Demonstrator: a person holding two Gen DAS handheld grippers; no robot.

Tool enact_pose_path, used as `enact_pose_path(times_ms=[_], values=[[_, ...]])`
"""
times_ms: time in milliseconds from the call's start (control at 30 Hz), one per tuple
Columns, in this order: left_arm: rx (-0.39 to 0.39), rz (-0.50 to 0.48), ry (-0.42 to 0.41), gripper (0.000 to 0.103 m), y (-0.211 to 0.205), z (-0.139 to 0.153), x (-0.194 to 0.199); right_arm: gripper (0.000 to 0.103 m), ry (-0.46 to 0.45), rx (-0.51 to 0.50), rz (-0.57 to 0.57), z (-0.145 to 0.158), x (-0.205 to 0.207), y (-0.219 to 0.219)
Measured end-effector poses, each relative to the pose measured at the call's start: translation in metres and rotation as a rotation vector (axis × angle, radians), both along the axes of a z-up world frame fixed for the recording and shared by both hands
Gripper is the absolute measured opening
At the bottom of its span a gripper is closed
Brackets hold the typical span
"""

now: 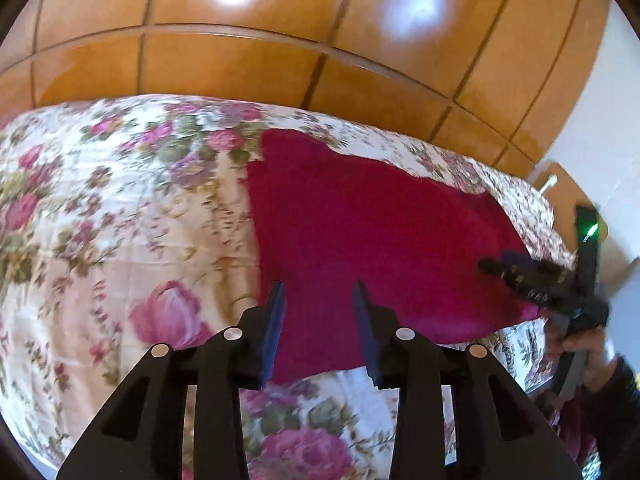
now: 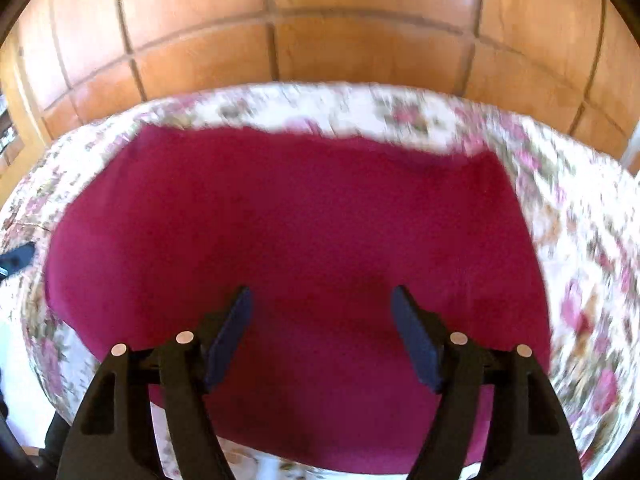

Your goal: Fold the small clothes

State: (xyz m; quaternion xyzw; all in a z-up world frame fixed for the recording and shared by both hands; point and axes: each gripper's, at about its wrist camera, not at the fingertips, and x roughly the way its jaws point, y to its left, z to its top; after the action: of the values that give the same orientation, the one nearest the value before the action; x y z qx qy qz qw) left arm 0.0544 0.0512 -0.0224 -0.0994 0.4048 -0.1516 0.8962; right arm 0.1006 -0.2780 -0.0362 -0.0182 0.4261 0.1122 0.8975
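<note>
A crimson cloth (image 2: 304,240) is spread flat on a floral bedspread (image 1: 100,208), directly below and ahead of the right gripper (image 2: 322,300). That gripper is angled steeply down over the cloth, jaws wide apart, nothing held. The left gripper (image 1: 320,292) is tilted down above the cloth's near edge, jaws partly open and empty. A hand (image 1: 588,344) is seen to its right, before a wooden wardrobe (image 1: 280,40).
</note>
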Motion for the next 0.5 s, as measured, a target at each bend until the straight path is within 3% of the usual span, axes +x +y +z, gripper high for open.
enact_pose_path(times_ms=[133,300,367,500], values=[[0.098,0.035,0.056,0.034,-0.017,-0.017,0.014,0.073,-0.031,0.023,0.083,0.012,0.000,0.025],[0.083,0.089,0.091,0.034,-0.010,-0.032,0.014,0.078,0.050,-0.002,0.206,-0.017,0.003,0.069],[0.053,0.096,0.091,0.034,-0.004,-0.031,0.009,0.081,0.055,-0.042,0.206,-0.031,0.002,0.077],[0.016,0.119,0.082,0.034,0.008,-0.025,0.000,0.085,0.051,-0.025,0.204,-0.034,0.004,0.075]])
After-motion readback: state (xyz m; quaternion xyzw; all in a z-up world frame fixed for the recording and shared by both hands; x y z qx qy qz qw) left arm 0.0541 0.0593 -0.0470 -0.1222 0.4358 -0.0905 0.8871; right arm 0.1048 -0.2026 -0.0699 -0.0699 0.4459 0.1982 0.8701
